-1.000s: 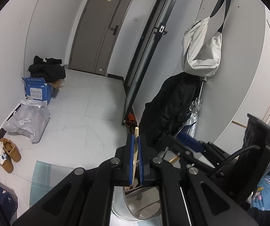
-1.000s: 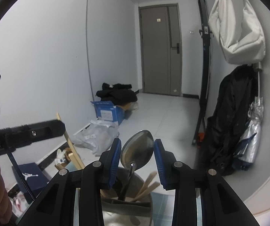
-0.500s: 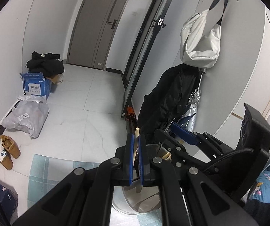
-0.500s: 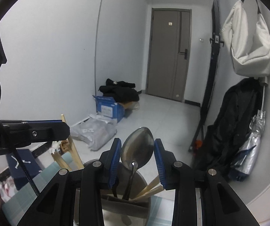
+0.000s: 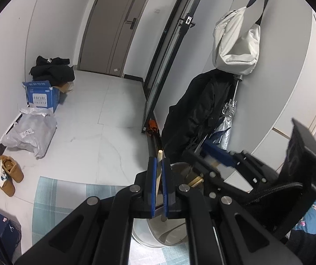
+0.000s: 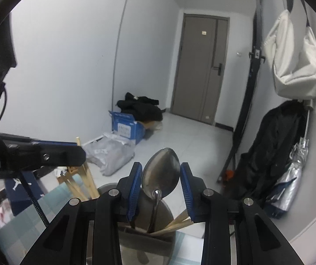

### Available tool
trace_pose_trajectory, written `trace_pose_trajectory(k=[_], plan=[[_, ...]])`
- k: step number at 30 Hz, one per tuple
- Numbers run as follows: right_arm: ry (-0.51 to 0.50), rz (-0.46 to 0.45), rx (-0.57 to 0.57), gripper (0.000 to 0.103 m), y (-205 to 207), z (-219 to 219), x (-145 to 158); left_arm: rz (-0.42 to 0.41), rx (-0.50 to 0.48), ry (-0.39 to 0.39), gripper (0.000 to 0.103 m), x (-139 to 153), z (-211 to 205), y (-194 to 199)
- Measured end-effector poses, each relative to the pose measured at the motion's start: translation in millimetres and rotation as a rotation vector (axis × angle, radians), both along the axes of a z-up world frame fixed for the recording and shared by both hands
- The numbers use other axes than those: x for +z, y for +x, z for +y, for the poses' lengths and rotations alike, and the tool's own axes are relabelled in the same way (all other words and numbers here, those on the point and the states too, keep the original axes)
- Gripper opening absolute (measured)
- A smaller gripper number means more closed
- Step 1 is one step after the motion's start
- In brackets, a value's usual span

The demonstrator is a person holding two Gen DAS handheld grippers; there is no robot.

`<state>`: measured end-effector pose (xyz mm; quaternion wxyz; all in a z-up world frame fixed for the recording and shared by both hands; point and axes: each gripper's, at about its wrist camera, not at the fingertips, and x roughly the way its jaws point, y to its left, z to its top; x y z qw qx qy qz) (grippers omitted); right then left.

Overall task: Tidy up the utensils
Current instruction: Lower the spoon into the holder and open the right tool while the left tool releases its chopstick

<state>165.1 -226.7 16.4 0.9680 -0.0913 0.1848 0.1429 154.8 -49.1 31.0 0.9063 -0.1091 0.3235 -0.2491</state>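
In the left wrist view my left gripper is shut on a pale wooden chopstick, whose tip pokes up past the blue pads. It stands over a round metal utensil holder. My right gripper reaches in from the right above the same holder. The right wrist view shows my right gripper shut on a metal spoon: the bowl sits upright between the pads and the handle runs down into the holder. More chopsticks lean inside. At the left, my left gripper holds chopsticks.
The holder stands on a blue-green checked mat. On the tiled floor lie a blue box, a grey plastic bag and brown shoes. A black coat, a white bag and an umbrella hang at the right wall.
Both grips are unchanged. The right wrist view has rolled, so the door now sits further right. The left gripper with its chopsticks shows higher and closer in that view.
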Motion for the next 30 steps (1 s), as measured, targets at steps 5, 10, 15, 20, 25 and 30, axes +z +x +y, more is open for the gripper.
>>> trace_pose_trajectory(k=[5,10,15,20,25,30], plan=[[0.02,0.019,0.005,0.034,-1,-3,0,0.008,-0.014,-0.004,0.001,1,-2,2],[0.029,0.026,0.013,0.034,-4,-3,1,0.02,-0.011,-0.011,0.001,1,0,2],[0.019,0.074,0.044,0.033,2,-1,-4,0.033,-0.008,-0.019,0.001,2,4,2],[0.008,0.119,0.034,0.033,-2,0,-19,0.03,-0.025,-0.011,0.001,3,2,-1],[0.06,0.174,0.05,0.033,-3,-6,-17,0.051,-0.064,-0.021,0.002,3,-1,1],[0.068,0.156,0.053,0.046,-16,-12,-9,0.075,-0.077,-0.026,0.003,3,3,0]])
